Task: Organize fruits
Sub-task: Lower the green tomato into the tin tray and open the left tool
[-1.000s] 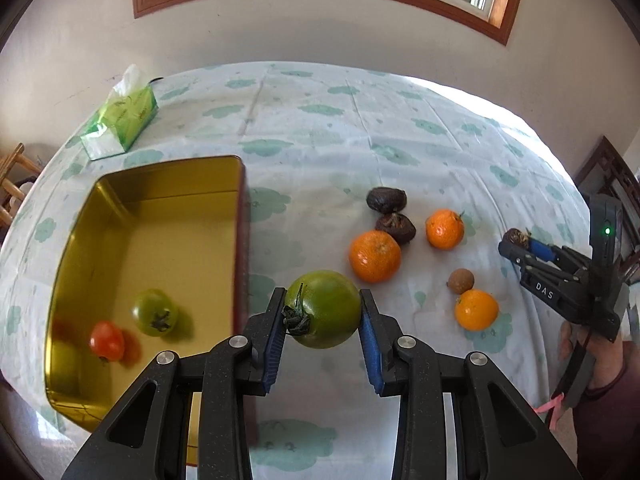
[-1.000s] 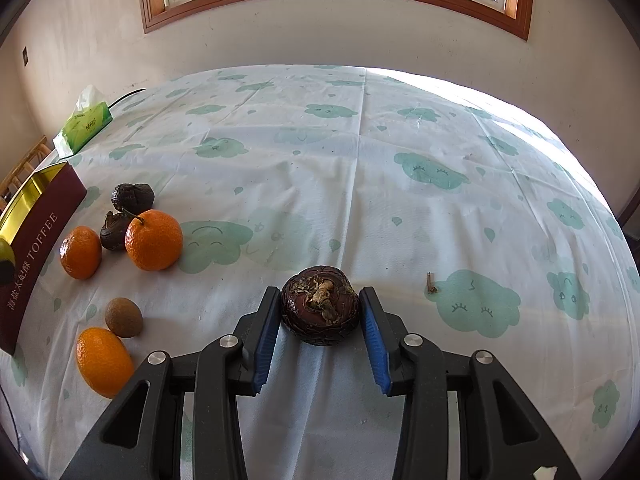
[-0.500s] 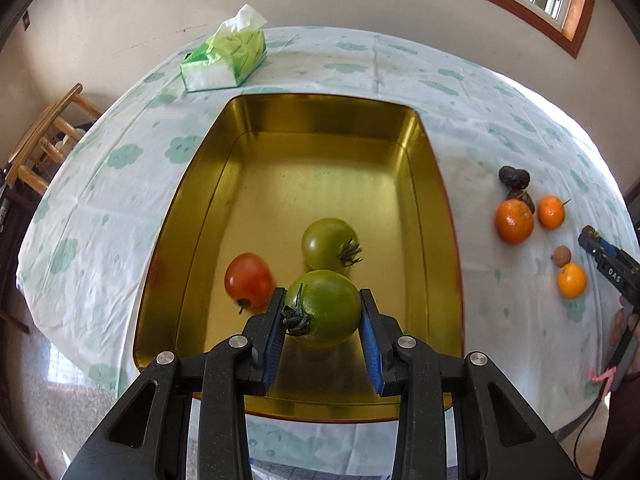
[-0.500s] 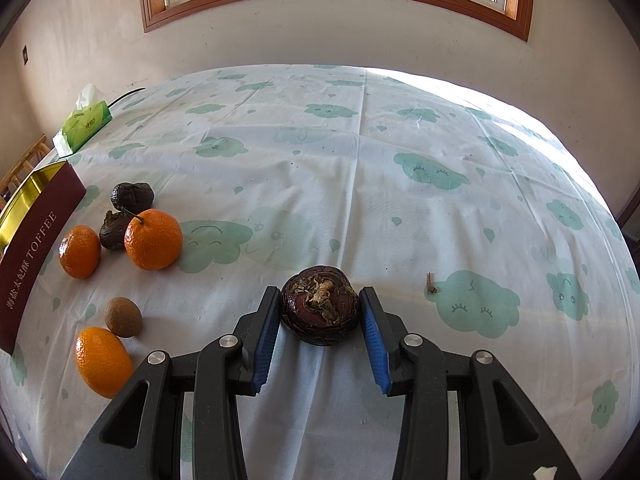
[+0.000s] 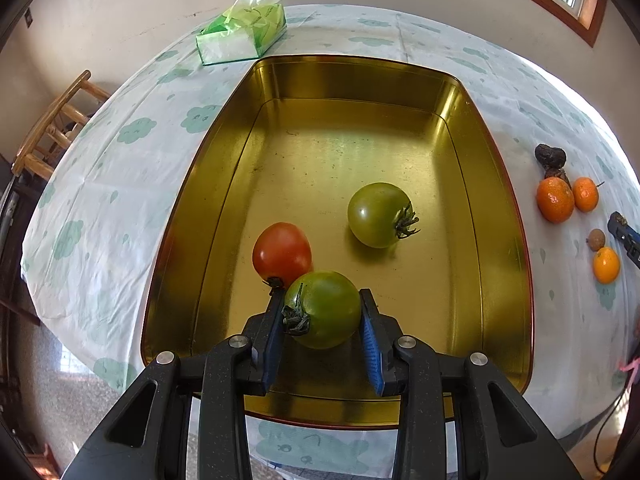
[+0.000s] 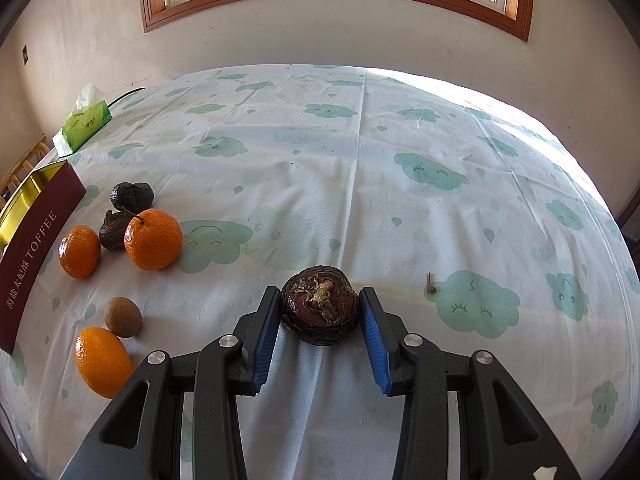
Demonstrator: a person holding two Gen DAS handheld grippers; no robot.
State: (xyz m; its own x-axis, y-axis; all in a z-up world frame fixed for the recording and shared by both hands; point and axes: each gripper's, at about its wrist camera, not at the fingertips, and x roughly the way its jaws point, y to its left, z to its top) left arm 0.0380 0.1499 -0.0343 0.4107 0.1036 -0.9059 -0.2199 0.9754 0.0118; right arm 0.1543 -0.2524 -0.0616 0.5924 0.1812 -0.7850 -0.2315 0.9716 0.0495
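My left gripper (image 5: 322, 312) is shut on a green tomato (image 5: 324, 310) and holds it over the near end of the gold tin (image 5: 508, 216). A red tomato (image 5: 282, 250) and a second green tomato (image 5: 378, 214) lie in the tin. My right gripper (image 6: 320, 306) is shut on a dark brown wrinkled fruit (image 6: 319, 304) just above the tablecloth. Three oranges (image 6: 153, 239) (image 6: 79, 251) (image 6: 103, 361), a small brown fruit (image 6: 123, 316) and two dark wrinkled fruits (image 6: 132, 197) lie on the cloth to its left.
A green tissue pack (image 5: 242, 36) lies behind the tin. A wooden chair (image 5: 52, 128) stands off the table's left edge. The tin's maroon side (image 6: 36, 240) shows at the right wrist view's left edge. The wall and window are beyond the table.
My left gripper carried the green tomato from beside the oranges to over the tin, then lower and nearer the red tomato. My right gripper has not moved.
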